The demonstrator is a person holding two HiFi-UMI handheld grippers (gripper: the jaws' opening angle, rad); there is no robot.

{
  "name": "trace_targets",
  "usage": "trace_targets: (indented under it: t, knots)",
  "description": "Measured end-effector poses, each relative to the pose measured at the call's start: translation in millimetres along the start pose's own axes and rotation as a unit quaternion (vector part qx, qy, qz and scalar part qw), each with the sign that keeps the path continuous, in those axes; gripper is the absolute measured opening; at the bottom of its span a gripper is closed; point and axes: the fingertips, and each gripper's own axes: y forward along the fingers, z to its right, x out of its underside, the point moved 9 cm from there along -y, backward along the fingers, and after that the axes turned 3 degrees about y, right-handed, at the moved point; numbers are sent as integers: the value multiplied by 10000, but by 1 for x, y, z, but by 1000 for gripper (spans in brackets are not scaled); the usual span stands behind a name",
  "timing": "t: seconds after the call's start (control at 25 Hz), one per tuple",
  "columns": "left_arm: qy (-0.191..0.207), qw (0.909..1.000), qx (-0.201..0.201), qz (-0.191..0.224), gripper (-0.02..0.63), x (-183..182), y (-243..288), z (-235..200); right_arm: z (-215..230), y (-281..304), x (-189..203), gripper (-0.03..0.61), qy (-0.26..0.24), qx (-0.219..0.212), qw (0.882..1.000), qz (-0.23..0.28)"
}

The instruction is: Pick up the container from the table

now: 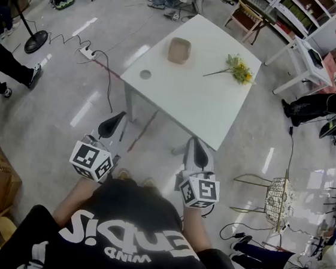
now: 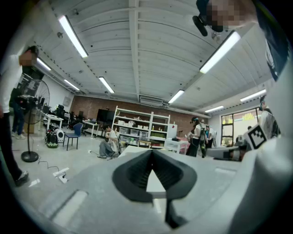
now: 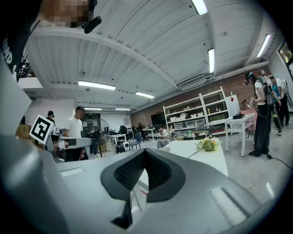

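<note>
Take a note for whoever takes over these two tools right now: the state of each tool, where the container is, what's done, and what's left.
Left tool: shut, empty, short of the table.
Right tool: shut, empty, beside the left one, also short of the table.
Container: tan, open-topped, upright on the far part of the white table, with nothing touching it. Yellow flowers lie to its right. A small round disc sits nearer, by the left edge.
Done: nothing yet.
Left: step up to the table, open a tool, grip the container and lift it.
</note>
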Motion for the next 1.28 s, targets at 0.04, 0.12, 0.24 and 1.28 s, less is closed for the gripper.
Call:
trace_targets:
  t: [0.04,0.12,0.24,1.28]
  knots:
    - [1,10000,0,-3,2,1,1,-1,0,2,0,-5,0,-9,10000,-4]
    - [3,10000,0,-7,2,1,3,-3,1,5,1,-3,3,-22,10000,-10]
    - [1,10000,-8,-7,2,1,5,-2,3,7,0,-4,3,-37,10000,-12]
    - [80,9988,478,-65,2,10,16,-60,-20,30,8,-3,118,321,9991,235]
